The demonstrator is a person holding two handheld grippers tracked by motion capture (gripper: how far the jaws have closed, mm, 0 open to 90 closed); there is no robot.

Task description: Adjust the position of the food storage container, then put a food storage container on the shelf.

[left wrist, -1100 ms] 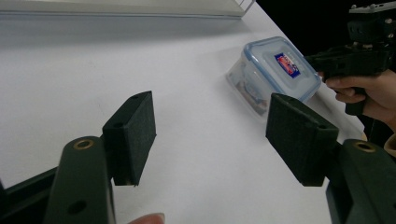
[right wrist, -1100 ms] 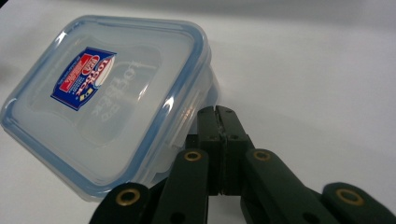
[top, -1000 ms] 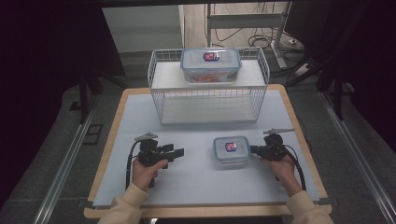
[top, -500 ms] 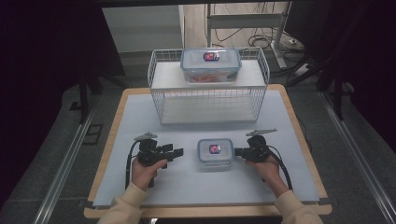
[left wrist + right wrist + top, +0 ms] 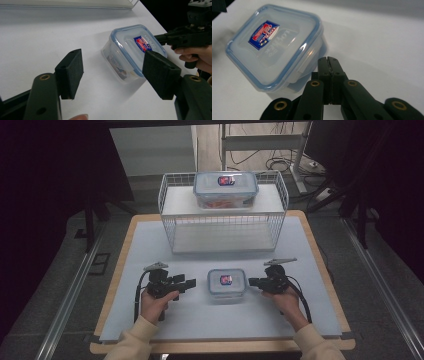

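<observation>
Wire basket [image 5: 223, 227], larger lidded container [image 5: 225, 189] on top

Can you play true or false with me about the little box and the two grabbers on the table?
1. The right gripper is shut. True.
2. The left gripper is squeezing the small box. False: its jaws stand open, the box beyond them.
3. A bigger box sits on top of the wire rack. True.
4. The small box has no lid. False: a blue-rimmed lid with a sticker is on it.
</observation>
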